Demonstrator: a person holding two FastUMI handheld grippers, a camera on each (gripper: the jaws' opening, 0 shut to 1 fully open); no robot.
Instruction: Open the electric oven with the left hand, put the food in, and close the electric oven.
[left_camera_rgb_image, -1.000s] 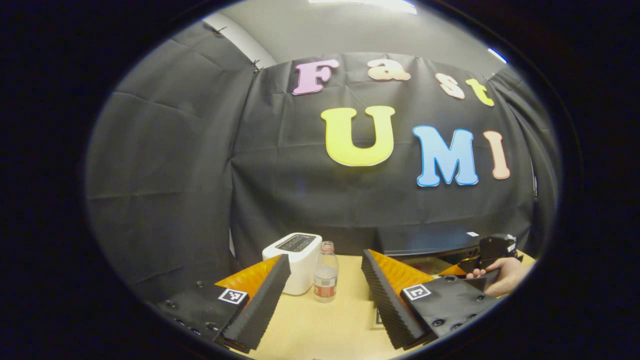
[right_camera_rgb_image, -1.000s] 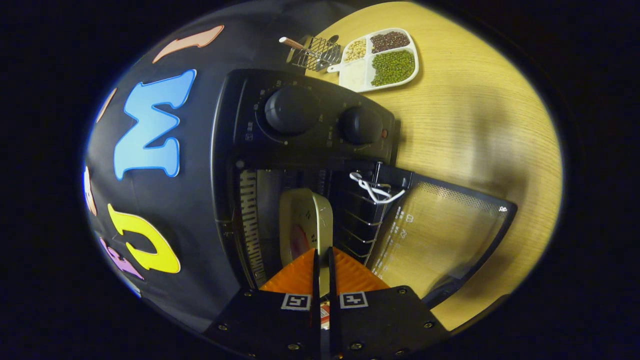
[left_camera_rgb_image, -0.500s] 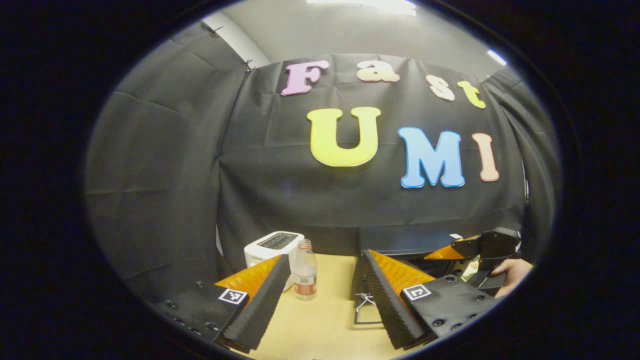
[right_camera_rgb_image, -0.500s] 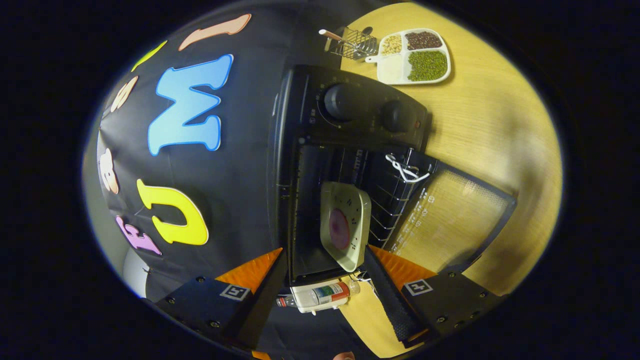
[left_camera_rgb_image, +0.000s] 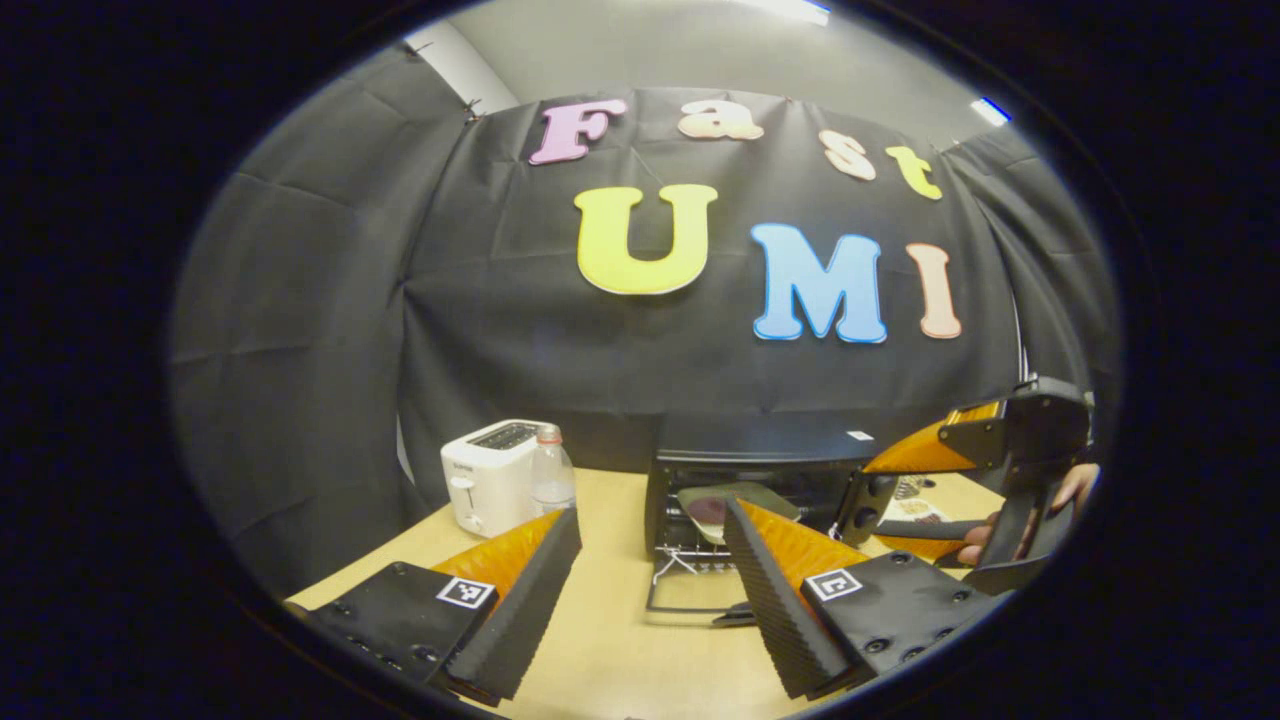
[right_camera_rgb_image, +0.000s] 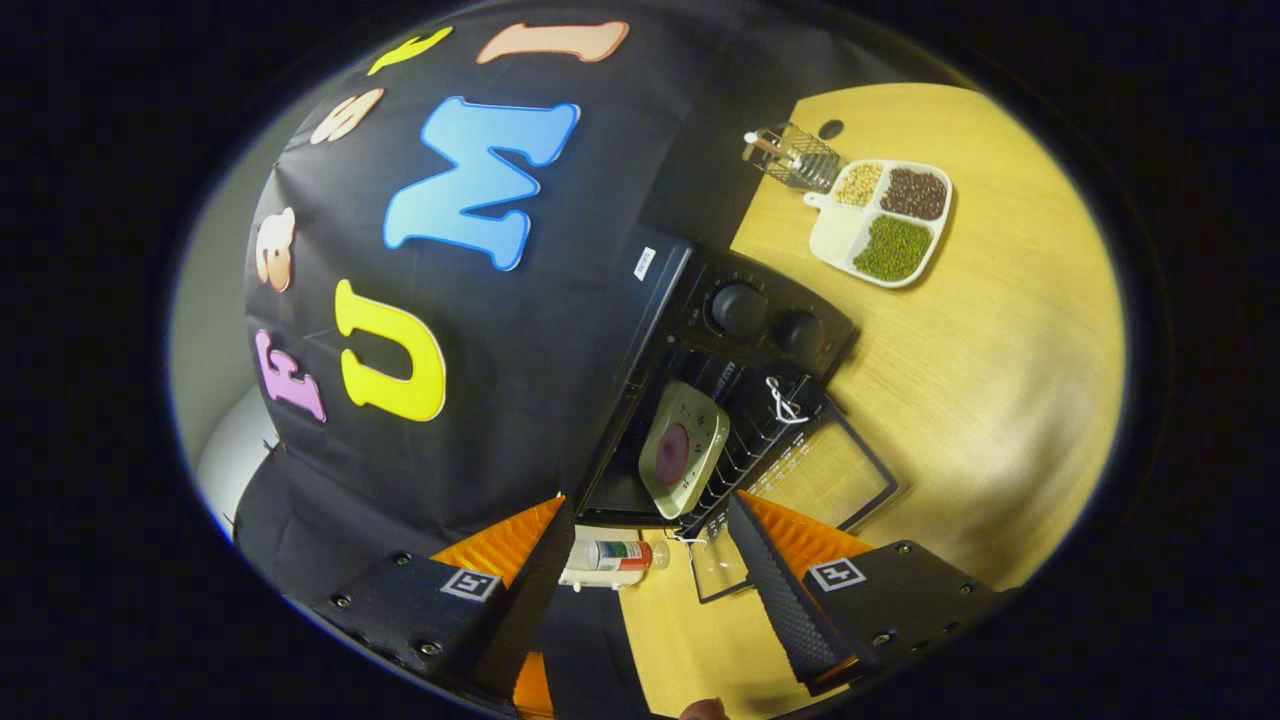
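Electric oven (right_camera_rgb_image: 700, 400) with door (right_camera_rgb_image: 815, 475) lowered; plate of food (right_camera_rgb_image: 682, 450) rests inside on its rack. Right gripper (right_camera_rgb_image: 650, 590) and left gripper (left_camera_rgb_image: 650, 590) both spread wide, empty, before the oven. Left gripper's finger partly hides the plate.

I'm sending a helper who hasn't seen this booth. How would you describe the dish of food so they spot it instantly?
Find the black electric oven on the wooden table, its glass door dropped open. Inside, on the wire rack, sits a pale square dish with a round dark-red piece of food at its centre. Unlike the white divided tray of beans beside the oven, it has no compartments.
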